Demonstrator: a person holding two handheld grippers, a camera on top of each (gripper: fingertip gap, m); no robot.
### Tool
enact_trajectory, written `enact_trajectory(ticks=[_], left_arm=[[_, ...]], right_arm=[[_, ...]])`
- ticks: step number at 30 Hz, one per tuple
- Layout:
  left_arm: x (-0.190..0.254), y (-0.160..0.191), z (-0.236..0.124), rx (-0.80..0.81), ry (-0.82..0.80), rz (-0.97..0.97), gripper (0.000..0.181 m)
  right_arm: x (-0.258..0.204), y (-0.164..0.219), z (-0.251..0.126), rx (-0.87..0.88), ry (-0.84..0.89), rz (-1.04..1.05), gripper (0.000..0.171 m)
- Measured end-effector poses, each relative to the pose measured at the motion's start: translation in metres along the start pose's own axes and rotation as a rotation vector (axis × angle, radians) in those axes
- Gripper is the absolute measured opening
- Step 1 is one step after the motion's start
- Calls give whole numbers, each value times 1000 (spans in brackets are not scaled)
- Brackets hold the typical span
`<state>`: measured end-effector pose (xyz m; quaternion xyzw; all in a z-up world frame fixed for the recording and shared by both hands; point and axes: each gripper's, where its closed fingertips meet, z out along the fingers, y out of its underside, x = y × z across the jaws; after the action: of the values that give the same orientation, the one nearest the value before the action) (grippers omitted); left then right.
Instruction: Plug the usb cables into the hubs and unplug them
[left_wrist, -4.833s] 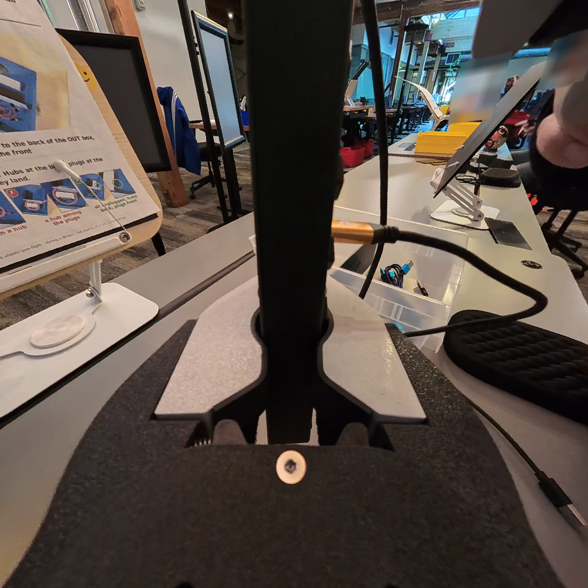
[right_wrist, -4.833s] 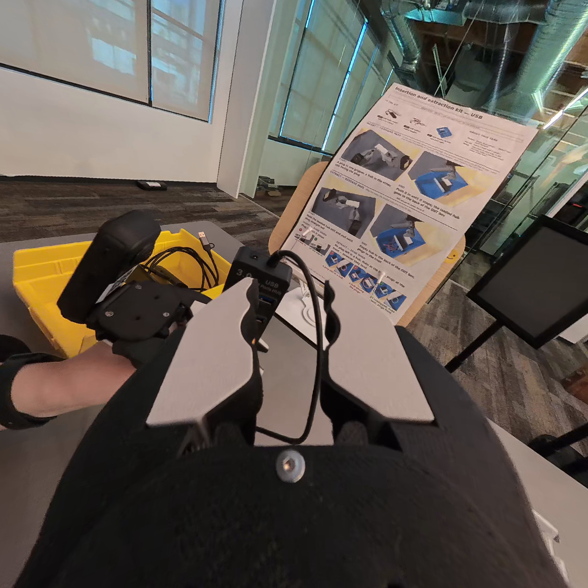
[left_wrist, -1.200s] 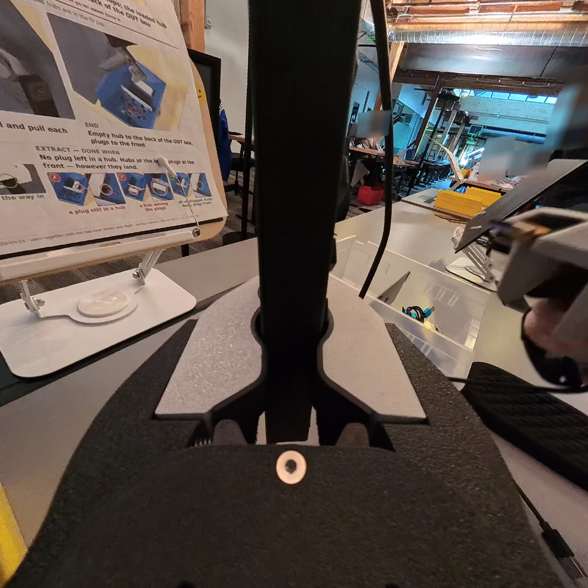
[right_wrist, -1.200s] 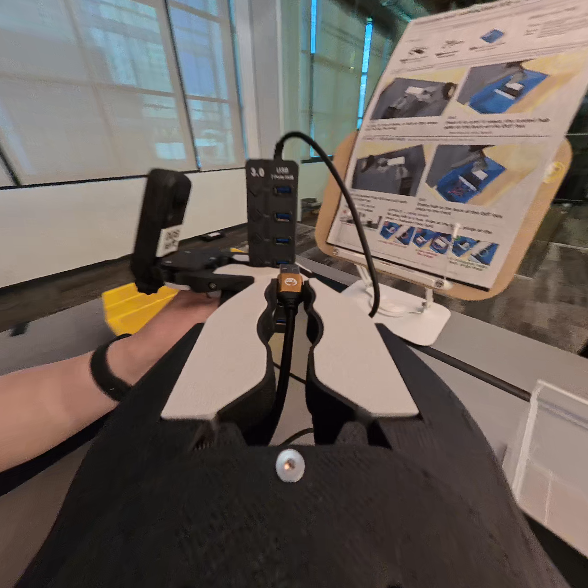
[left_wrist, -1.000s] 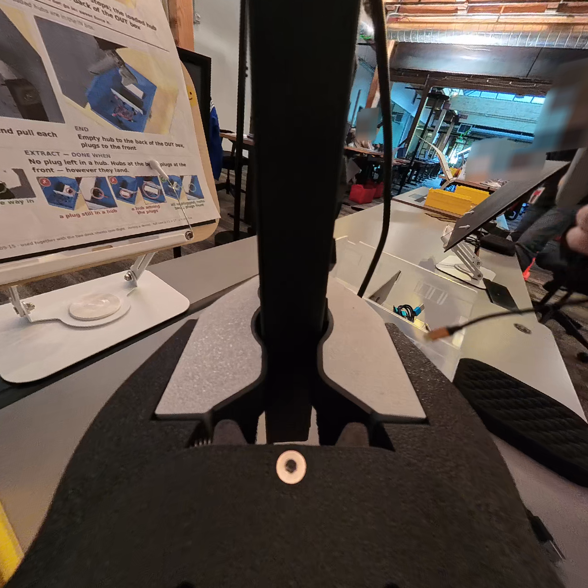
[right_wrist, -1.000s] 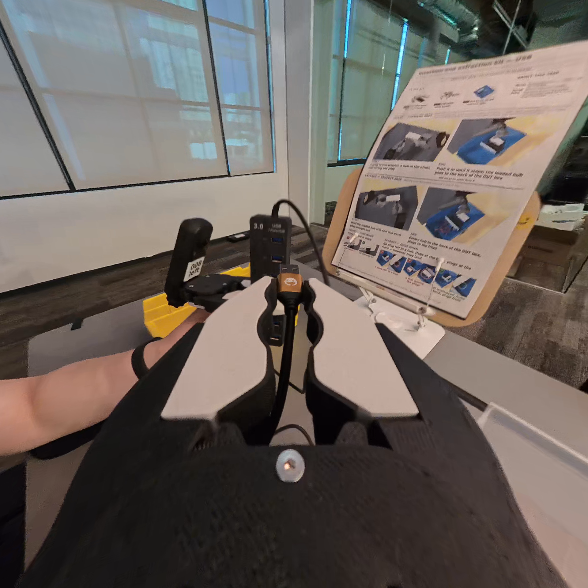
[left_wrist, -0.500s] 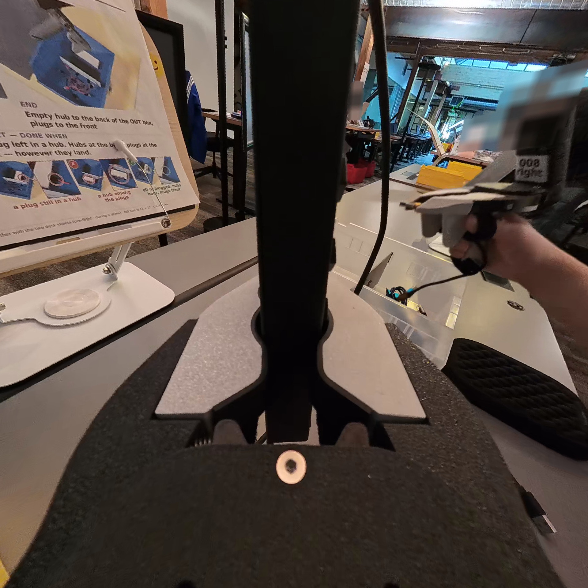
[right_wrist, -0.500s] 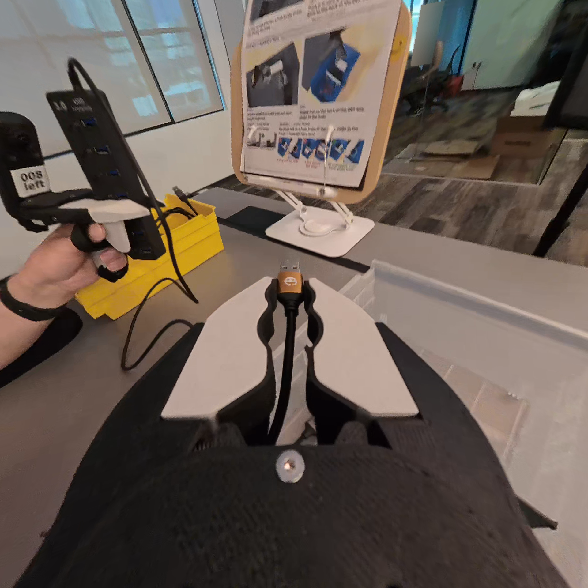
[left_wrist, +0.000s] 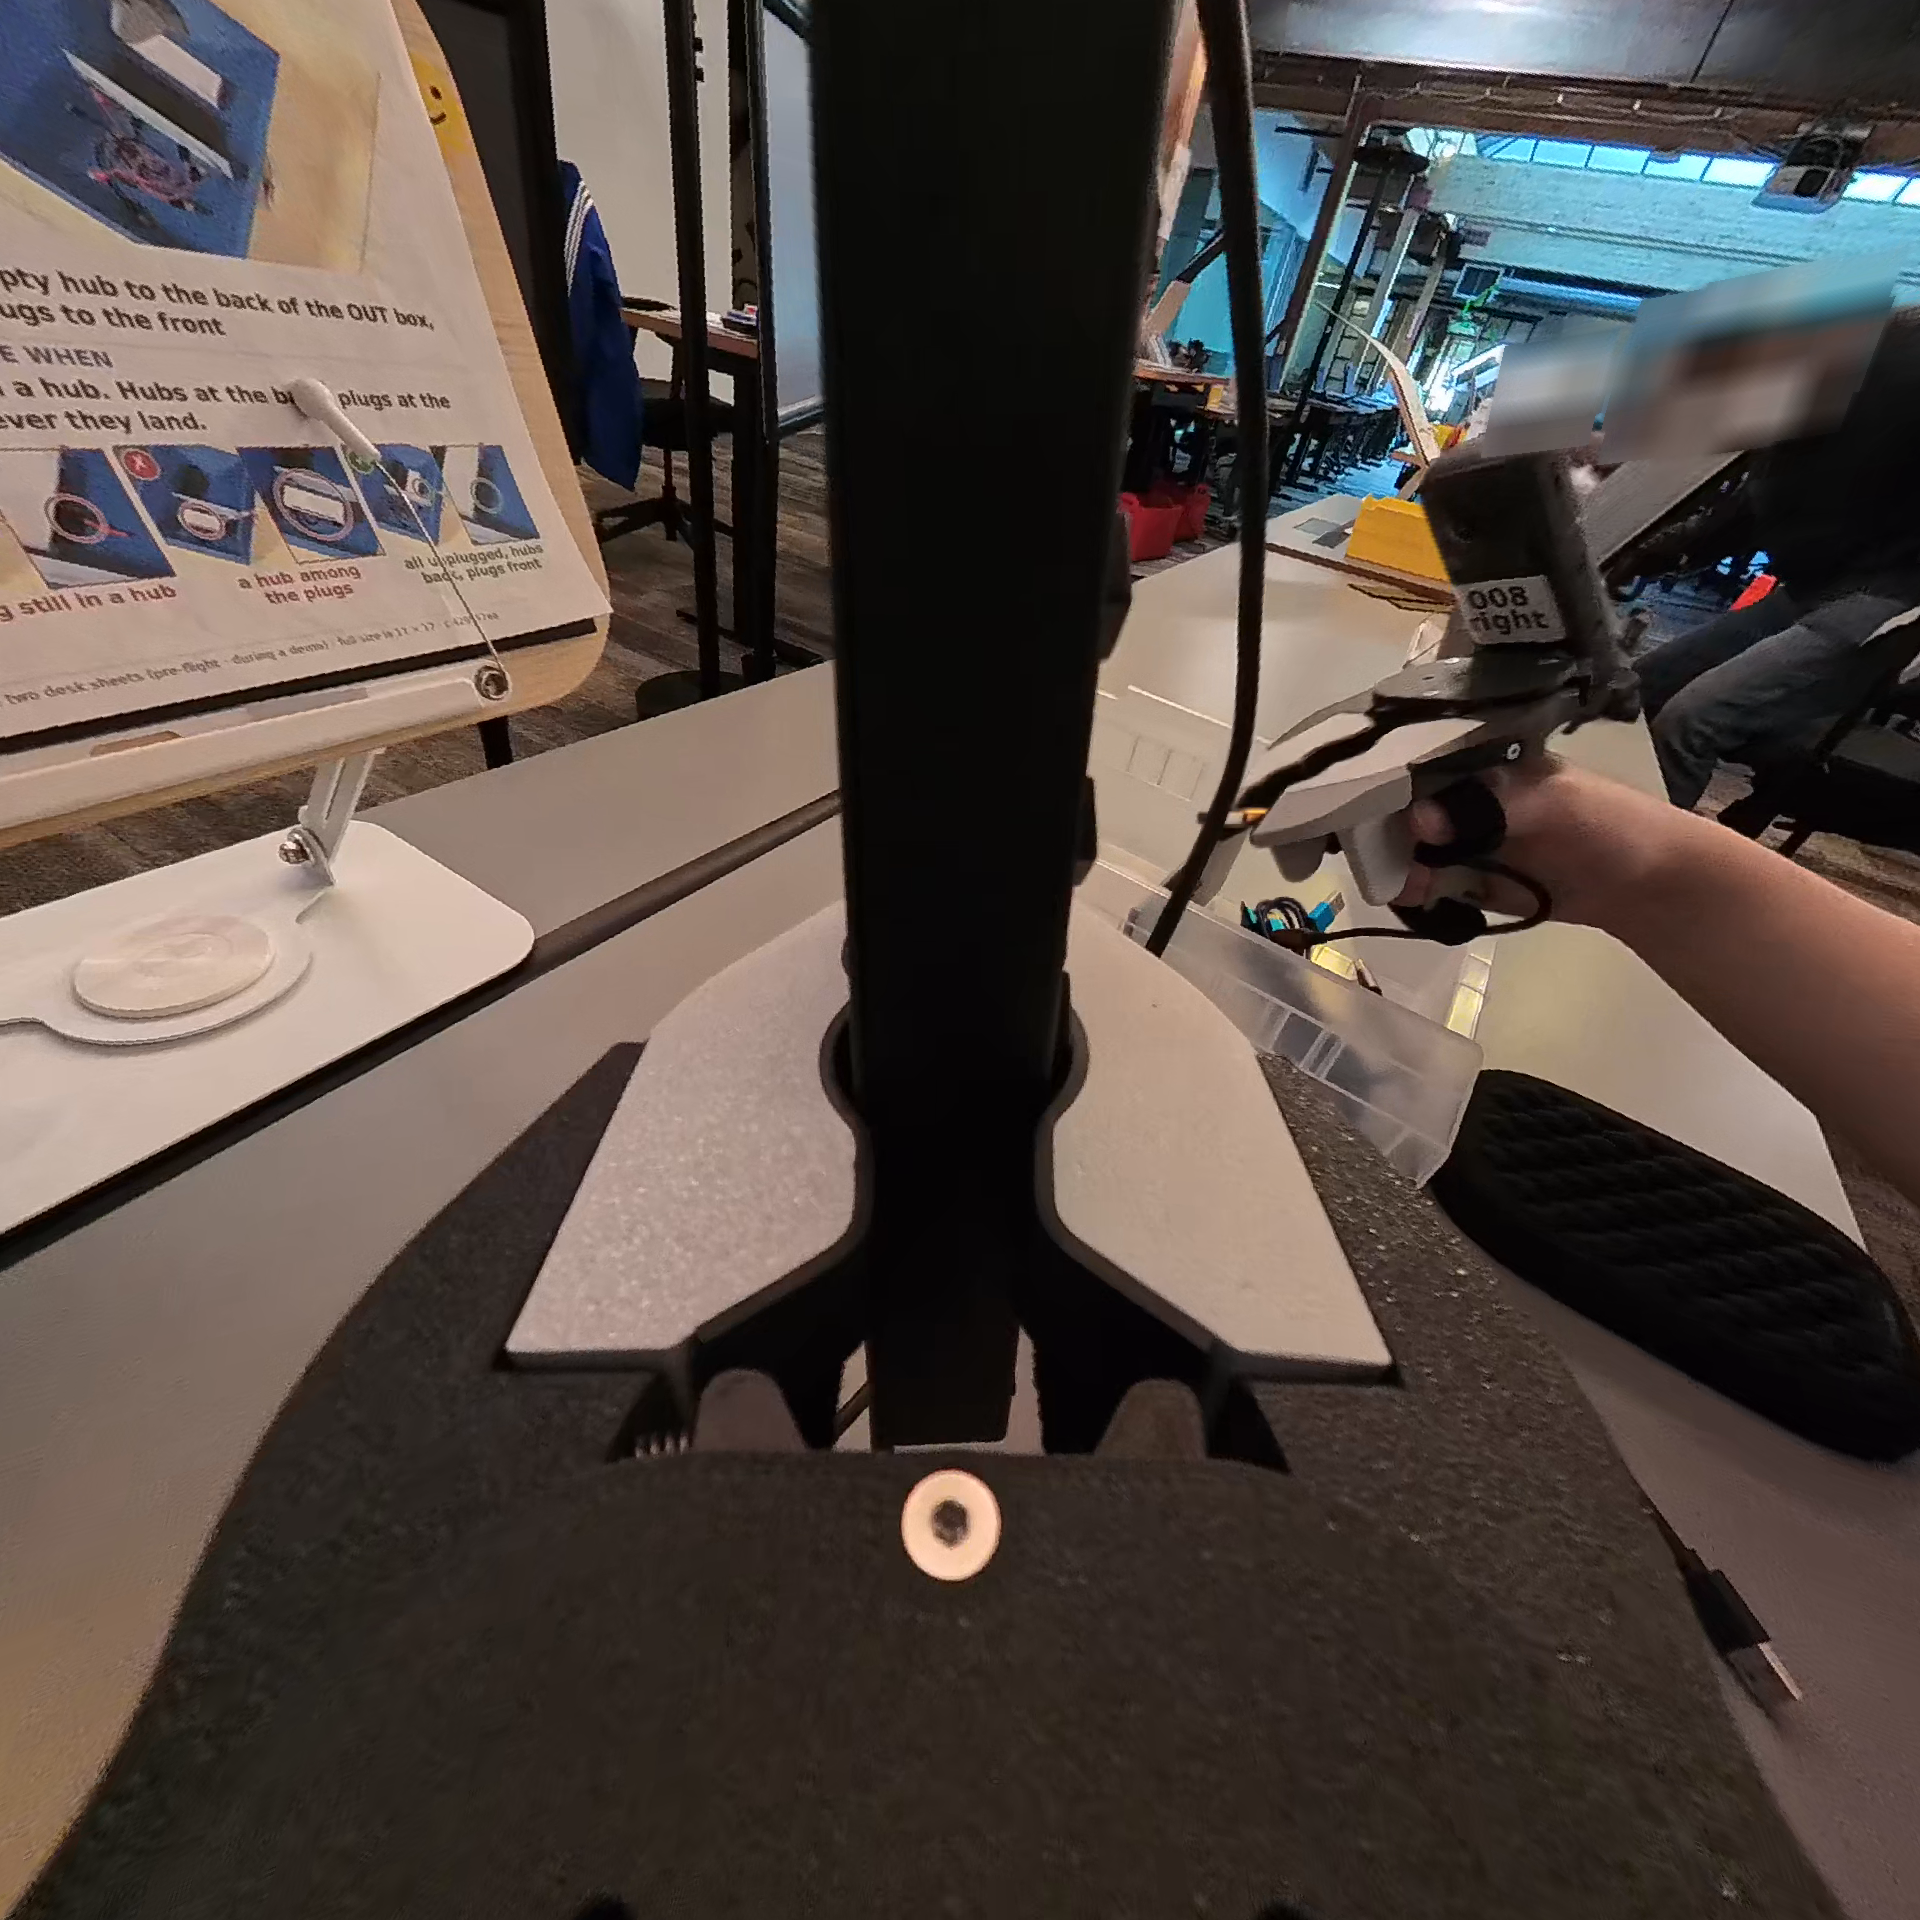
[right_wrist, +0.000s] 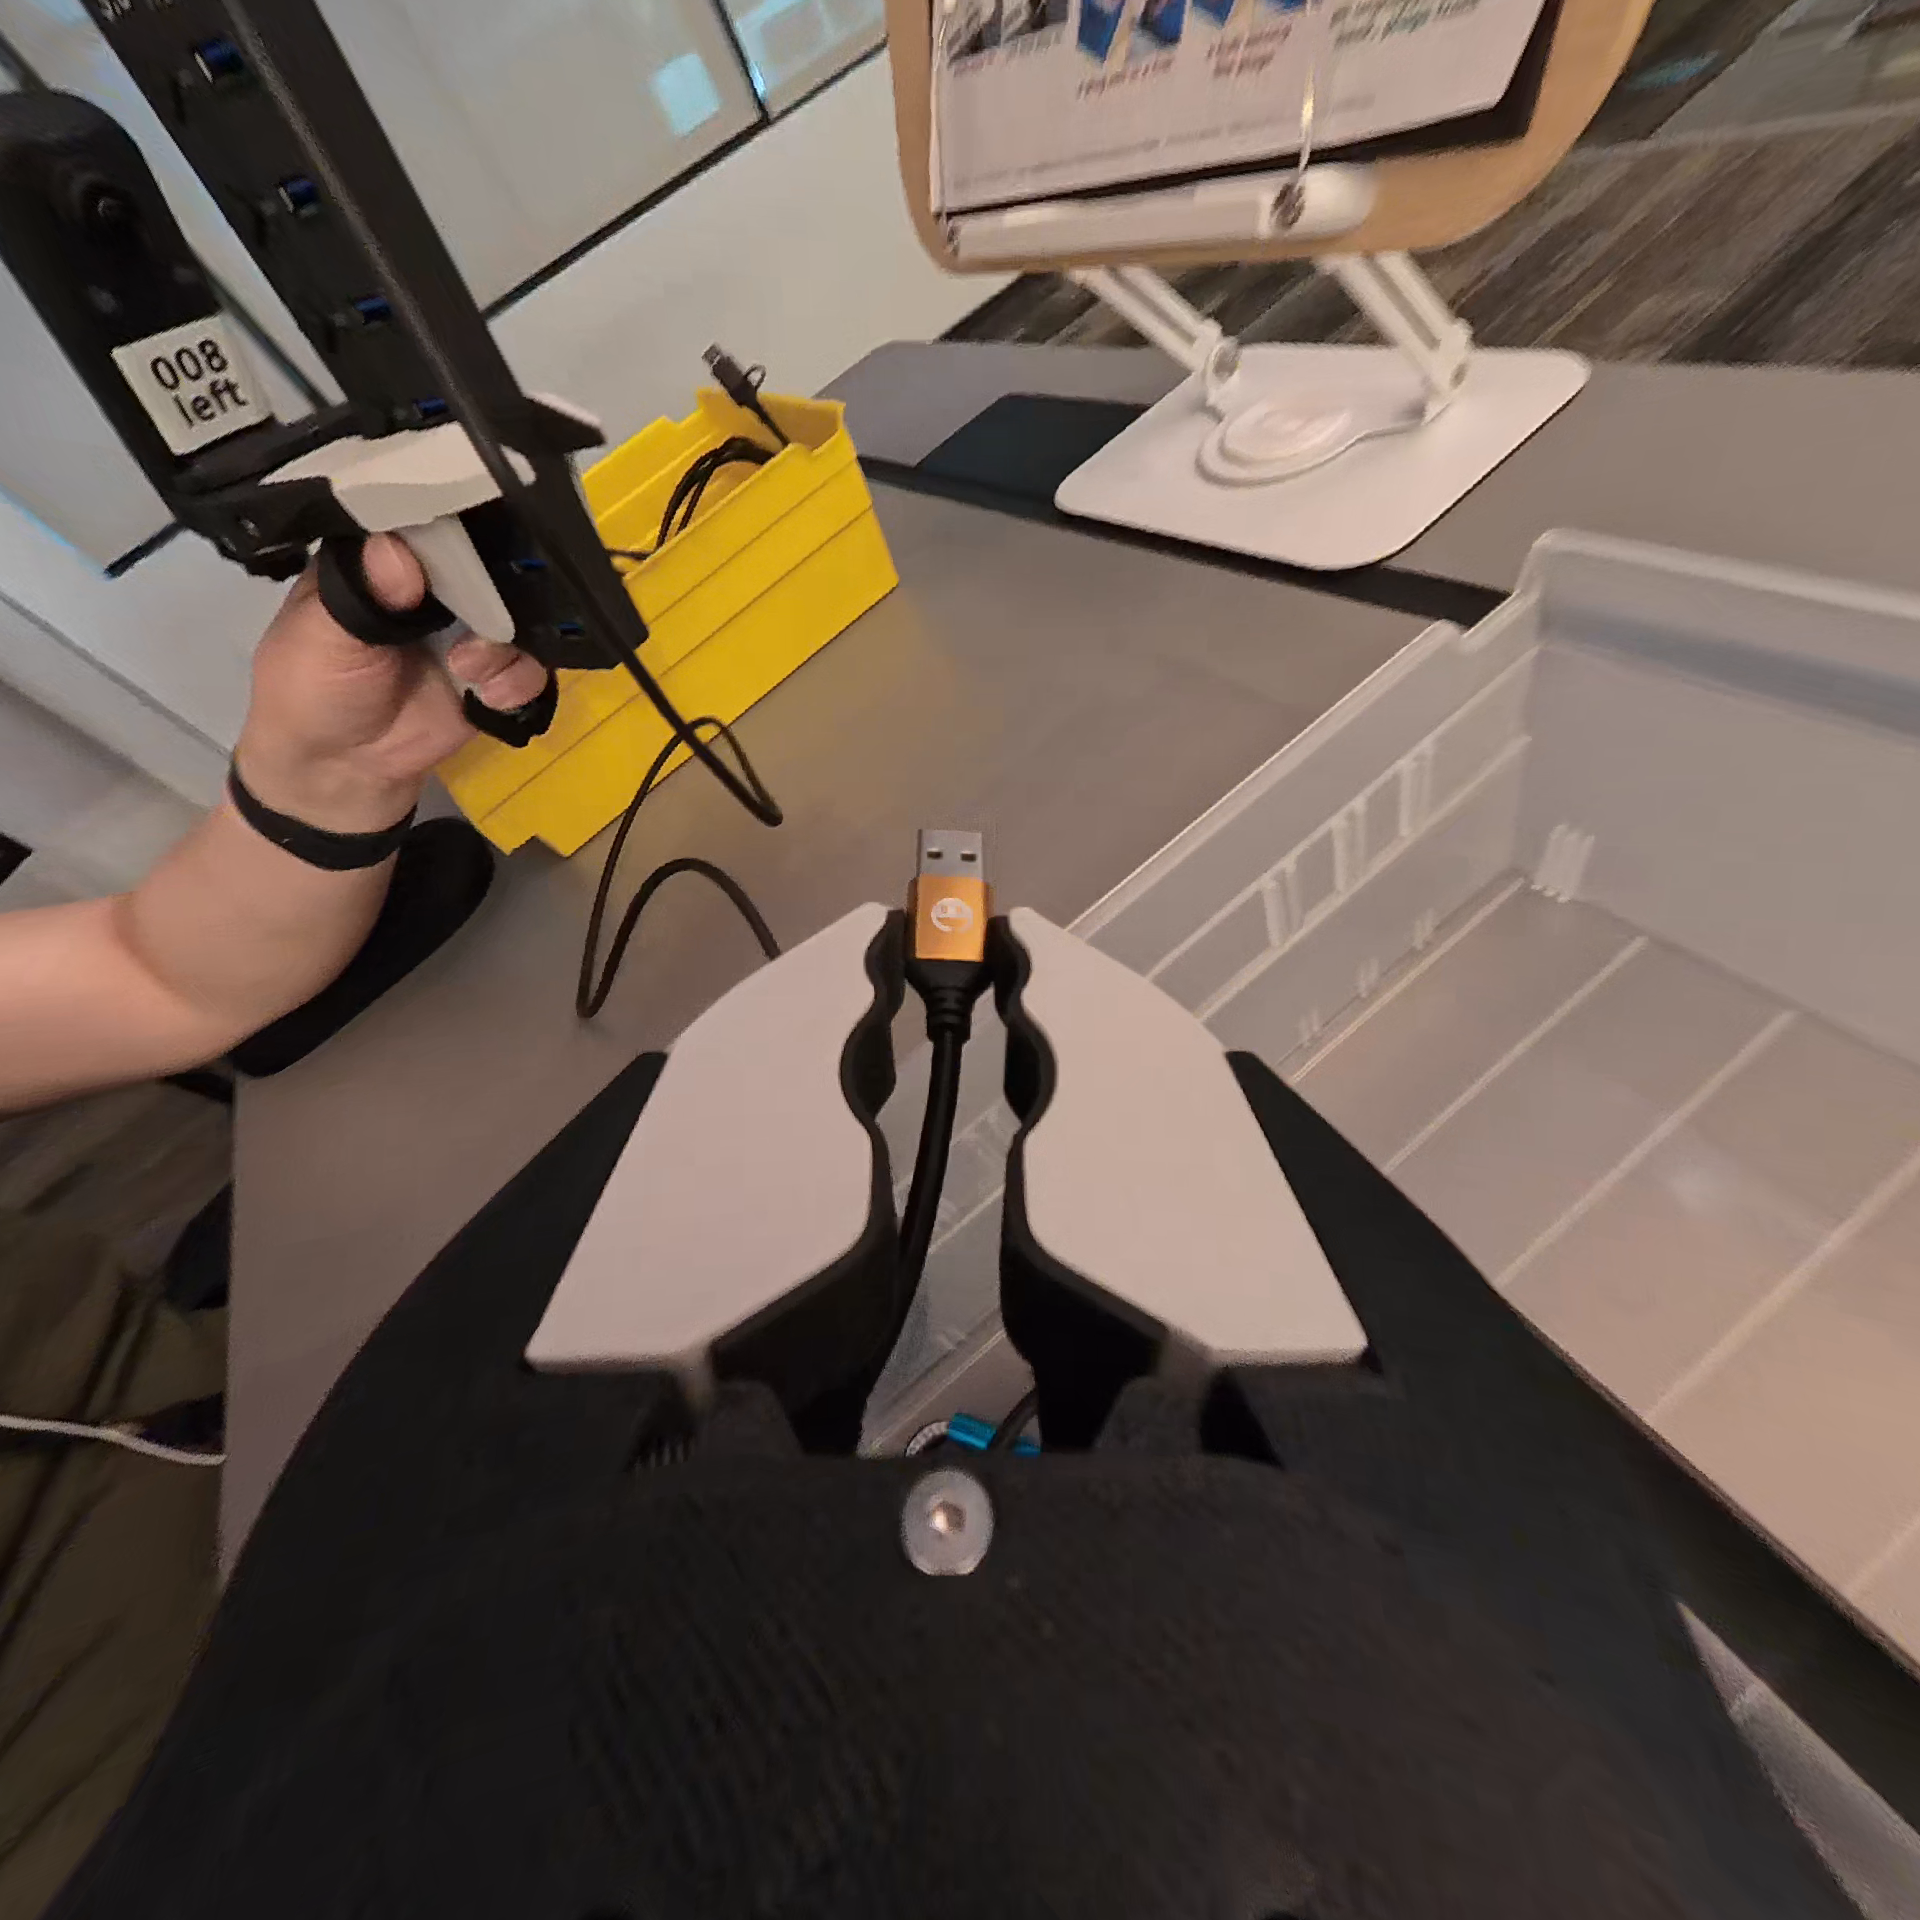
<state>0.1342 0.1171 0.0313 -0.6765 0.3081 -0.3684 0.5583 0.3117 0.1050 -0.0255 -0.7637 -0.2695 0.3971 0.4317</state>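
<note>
Right gripper (right_wrist: 951, 961) clenched on the orange-collared USB plug (right_wrist: 948, 904), held above the near edge of the clear plastic bin (right_wrist: 1558, 935), while the left gripper (left_wrist: 951, 1049) grips the black USB hub (left_wrist: 956, 520) upright, raised over the grey table (right_wrist: 987, 707) near the yellow bin (right_wrist: 727, 582).

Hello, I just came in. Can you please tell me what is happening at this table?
A person works with two handheld grippers. The left gripper is shut on a long black USB hub, held up in the air. The right gripper is shut on an orange-collared USB plug of a black cable. The plug is out of the hub and sits over the clear plastic bin. A yellow bin holds more cables.
</note>
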Motion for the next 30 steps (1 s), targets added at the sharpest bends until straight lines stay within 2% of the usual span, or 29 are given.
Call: enact_trajectory(ticks=[6,10,21,23,27,30], left_arm=[[4,2,2,-7,8,10,27],[5,3,3,-12,12,14,27],[7,8,6,-29,19,19,27],[8,9,7,-32,19,22,26],[9,9,7,-34,20,25,26],[9,10,7,-35,20,24,26]], right_arm=[[-9,4,5,-14,-157,90,17],[-5,4,4,-6,-184,100,18],[23,3,-27,-84,19,-47,18],[40,11,-37,-173,138,-53,18],[48,29,-53,-313,234,-98,18],[63,52,-71,-453,384,-93,18]])
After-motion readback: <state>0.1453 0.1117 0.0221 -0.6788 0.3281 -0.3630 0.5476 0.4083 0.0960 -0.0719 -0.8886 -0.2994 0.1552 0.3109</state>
